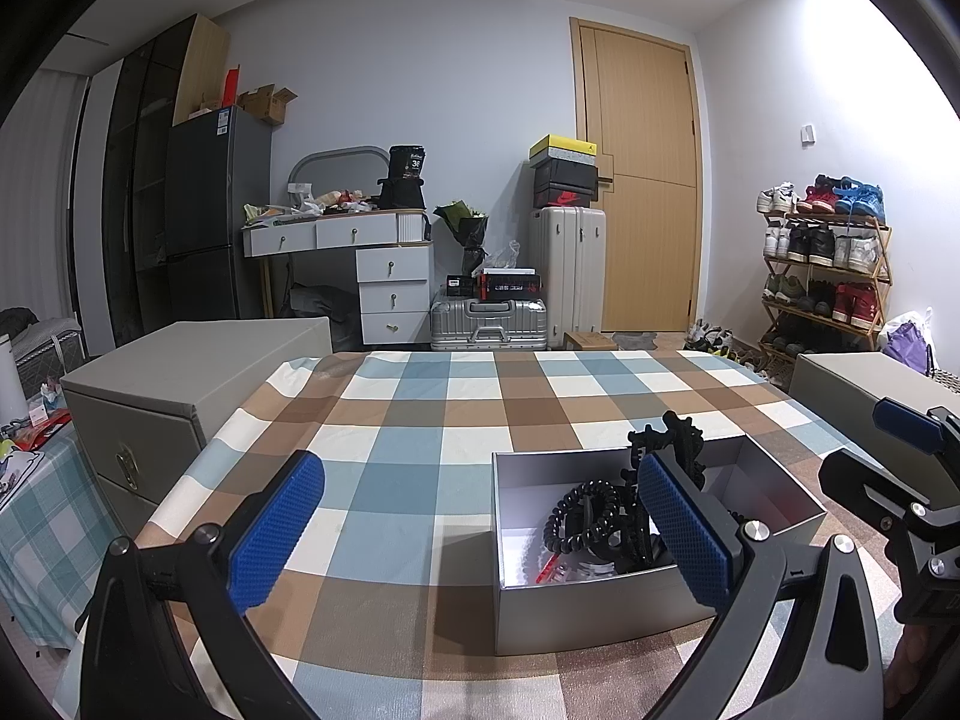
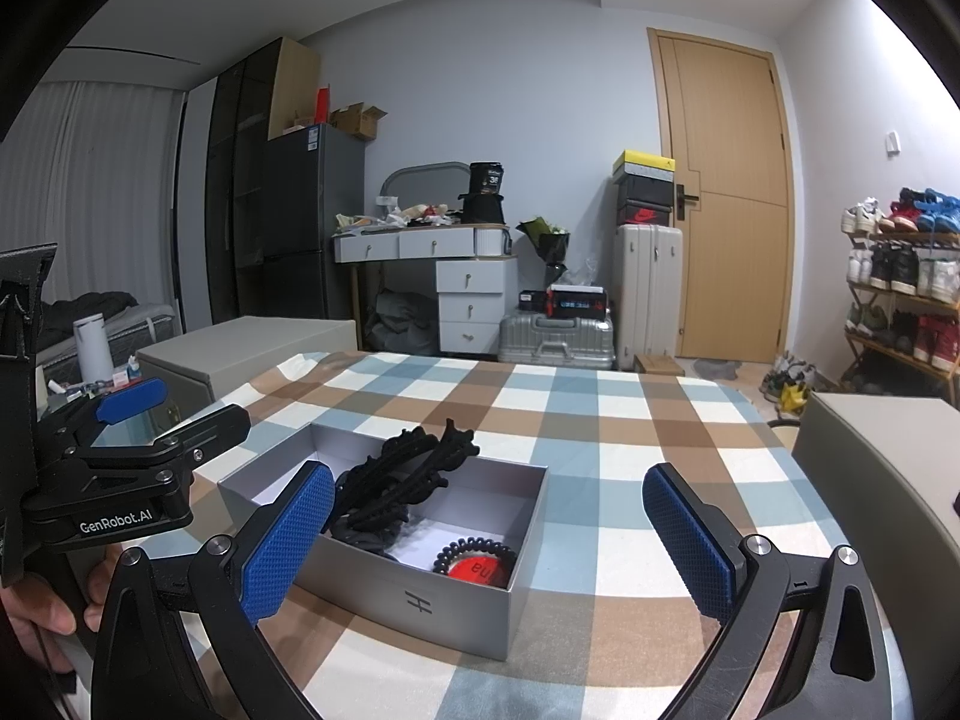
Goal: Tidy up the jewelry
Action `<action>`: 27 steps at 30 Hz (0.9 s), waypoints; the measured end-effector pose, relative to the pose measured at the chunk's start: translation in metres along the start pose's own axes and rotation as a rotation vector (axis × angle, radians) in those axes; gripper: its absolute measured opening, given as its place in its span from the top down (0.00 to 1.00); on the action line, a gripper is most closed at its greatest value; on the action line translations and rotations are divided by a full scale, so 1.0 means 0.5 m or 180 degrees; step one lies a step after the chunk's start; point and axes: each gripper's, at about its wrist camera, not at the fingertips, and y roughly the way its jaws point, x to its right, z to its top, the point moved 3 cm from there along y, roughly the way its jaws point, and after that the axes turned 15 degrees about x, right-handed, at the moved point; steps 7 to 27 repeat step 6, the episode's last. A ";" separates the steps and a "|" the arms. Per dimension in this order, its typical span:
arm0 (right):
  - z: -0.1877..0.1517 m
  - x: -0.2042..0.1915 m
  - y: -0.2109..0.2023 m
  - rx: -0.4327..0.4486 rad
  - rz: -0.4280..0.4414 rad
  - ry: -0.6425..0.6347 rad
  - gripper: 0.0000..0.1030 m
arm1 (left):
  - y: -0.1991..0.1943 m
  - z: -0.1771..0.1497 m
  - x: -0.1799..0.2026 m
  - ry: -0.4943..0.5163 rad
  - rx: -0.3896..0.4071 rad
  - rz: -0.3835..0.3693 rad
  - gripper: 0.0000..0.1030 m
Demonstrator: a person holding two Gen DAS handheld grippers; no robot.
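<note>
Both claws hovering spread over the jewelry box.

The left gripper (image 1: pixel 480 528) and right gripper (image 2: pixel 489 540) are gaping empty; the open grey cardboard box (image 2: pixel 420 594), holding black claw clips (image 2: pixel 408 474) and a coiled black band (image 2: pixel 474 552), is sitting between them, likely for sorting.

Even, cool indoor light, glare whitening the upper right wall, strong fisheye bending and black vignette at the corners.
</note>
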 end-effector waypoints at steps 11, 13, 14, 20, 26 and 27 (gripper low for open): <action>0.000 0.000 0.000 -0.0004 -0.0002 0.0003 0.00 | 0.000 0.001 0.001 -0.0001 0.0001 0.0002 0.01; 0.000 0.000 0.000 -0.0004 -0.0002 0.0003 0.00 | 0.000 0.001 0.001 -0.0001 0.0001 0.0002 0.01; 0.000 0.000 0.000 -0.0004 -0.0002 0.0003 0.00 | 0.000 0.001 0.001 -0.0001 0.0001 0.0002 0.01; 0.000 0.000 0.000 -0.0004 -0.0002 0.0003 0.00 | 0.000 0.001 0.001 -0.0001 0.0001 0.0002 0.01; 0.000 0.000 0.000 -0.0004 -0.0002 0.0003 0.00 | 0.000 0.001 0.001 -0.0001 0.0001 0.0002 0.01; 0.000 0.000 0.000 -0.0004 -0.0002 0.0003 0.00 | 0.000 0.001 0.001 -0.0001 0.0001 0.0002 0.01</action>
